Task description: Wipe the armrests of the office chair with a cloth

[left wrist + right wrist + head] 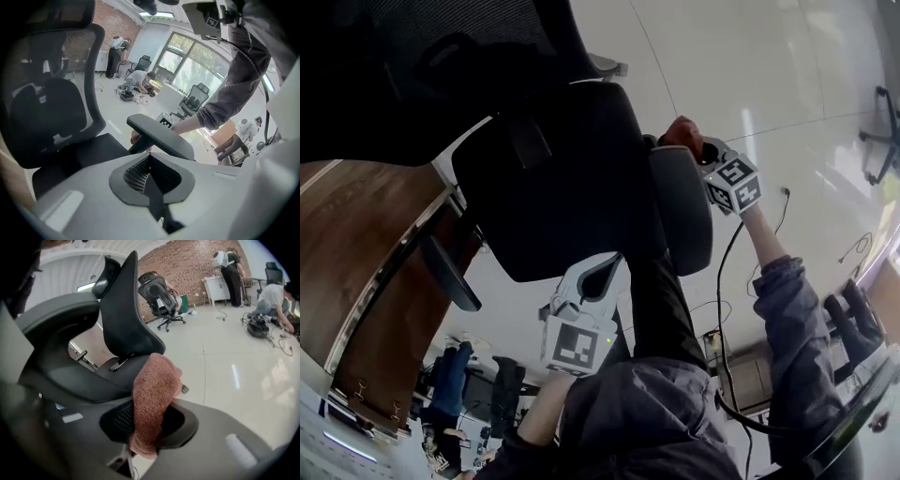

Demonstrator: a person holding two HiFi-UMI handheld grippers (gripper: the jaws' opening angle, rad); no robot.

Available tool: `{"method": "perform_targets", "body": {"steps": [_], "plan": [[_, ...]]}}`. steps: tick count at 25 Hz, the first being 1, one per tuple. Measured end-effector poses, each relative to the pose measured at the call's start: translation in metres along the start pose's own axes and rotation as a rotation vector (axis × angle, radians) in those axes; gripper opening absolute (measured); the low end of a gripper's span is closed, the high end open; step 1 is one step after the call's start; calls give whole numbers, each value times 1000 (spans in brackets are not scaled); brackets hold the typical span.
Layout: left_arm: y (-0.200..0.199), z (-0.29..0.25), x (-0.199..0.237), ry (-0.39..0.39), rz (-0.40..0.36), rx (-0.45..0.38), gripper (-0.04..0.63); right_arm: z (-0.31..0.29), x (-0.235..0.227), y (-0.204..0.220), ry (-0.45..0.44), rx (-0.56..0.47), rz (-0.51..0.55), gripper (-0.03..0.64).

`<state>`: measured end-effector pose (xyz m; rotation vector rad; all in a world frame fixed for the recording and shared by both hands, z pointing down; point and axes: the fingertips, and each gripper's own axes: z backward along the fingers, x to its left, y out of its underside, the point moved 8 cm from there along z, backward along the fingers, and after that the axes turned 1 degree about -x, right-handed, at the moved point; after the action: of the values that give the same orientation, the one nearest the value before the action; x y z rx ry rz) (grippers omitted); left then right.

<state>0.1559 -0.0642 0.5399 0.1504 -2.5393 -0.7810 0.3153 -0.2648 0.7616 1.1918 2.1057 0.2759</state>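
Left gripper [149,168] low, fingers [133,171] together, empty; right gripper [698,150] outstretched, fingers [117,420] tight on cloth [152,394]

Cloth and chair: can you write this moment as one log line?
right gripper: shut on pink cloth | position: at end of armrest | left gripper: shut, empty, by seat

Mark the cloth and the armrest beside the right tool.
cloth [152,390]: right gripper view, middle of the pink fold.
armrest [161,137]: left gripper view, top of its pad.
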Motion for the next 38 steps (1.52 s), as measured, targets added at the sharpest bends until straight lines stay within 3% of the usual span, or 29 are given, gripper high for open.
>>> {"method": "perform_targets", "body": {"steps": [9,17,27,33,38], "plan": [[14,7,5,-11,30,5,15,-28,-10,13,43,66,-60,89],[18,30,-1,-7,-17,-39,15,28,19,-12,18,-58,-58,88],[53,83,-18,-28,-81,-58,15,94,62,-12,84,-177,-58,87],[80,102,-23,-47,-80,-28,15,85,63,-3,108,-211,-104,87],[75,91,-17,-57,-49,0,15,56,40,3,79,-187,-166,87]]}}
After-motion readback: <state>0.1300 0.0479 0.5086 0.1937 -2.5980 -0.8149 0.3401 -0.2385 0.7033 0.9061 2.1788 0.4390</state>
